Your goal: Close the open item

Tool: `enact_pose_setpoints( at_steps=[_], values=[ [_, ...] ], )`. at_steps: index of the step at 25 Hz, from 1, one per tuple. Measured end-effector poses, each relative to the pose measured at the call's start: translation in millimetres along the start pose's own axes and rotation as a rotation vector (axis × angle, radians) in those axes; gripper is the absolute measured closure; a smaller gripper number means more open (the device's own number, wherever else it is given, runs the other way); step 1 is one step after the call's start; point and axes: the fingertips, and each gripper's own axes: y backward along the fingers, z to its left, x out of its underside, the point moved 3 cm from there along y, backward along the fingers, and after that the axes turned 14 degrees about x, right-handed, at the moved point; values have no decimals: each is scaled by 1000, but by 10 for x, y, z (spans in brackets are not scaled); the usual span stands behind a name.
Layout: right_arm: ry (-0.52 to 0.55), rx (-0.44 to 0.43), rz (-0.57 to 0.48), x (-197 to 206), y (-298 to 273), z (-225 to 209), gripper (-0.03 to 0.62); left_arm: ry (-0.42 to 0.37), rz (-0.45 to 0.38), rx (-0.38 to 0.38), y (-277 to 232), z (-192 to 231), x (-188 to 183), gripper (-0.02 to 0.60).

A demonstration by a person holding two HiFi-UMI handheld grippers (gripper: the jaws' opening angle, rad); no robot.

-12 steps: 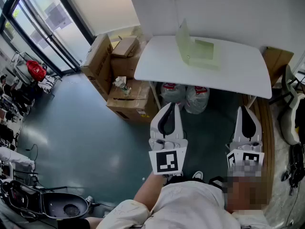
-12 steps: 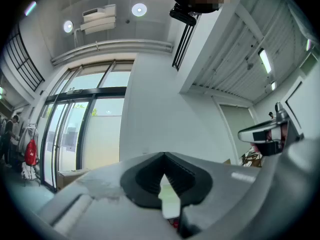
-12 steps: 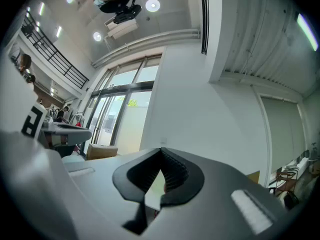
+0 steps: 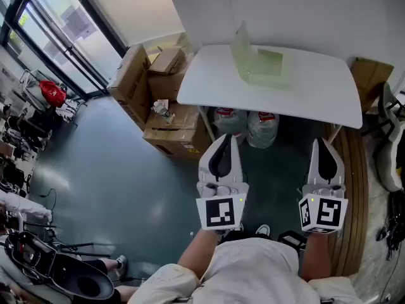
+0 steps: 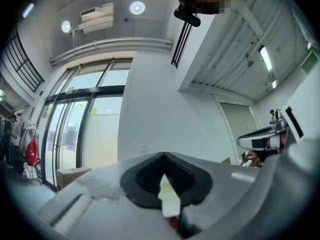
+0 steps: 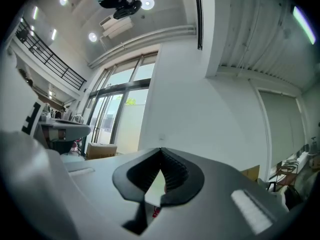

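Approach step, by my reading; nothing is touched yet.

- **Grippers:** The left gripper [image 4: 225, 138] and right gripper [image 4: 323, 142] sit close to the body, side by side, aimed roughly level toward the table. Both have their jaws pressed together with nothing between them.
- **Beyond them:** Bare floor, then two tied bags [image 4: 247, 126] under the white table [image 4: 316, 97].
- **Task item:** The green box [image 4: 262, 69] sits toward the table's far side, its lid [image 4: 240, 48] standing up at the left edge. It is well apart from both grippers, ahead of them.
- **Next move, likely:** Step in, reach over and tip the lid down onto the base.
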Motion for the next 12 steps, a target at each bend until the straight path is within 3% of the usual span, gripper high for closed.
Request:
enact_pose_setpoints(
  at_steps=[6, 12],
  values=[
    [0, -38, 52, 293, -37, -167, 592, 31, 12, -8, -160, -215, 148, 582],
    [-8, -76, 85, 494, -22, -309, 592, 4, 55, -15, -239, -459, 277, 582]
  ],
)
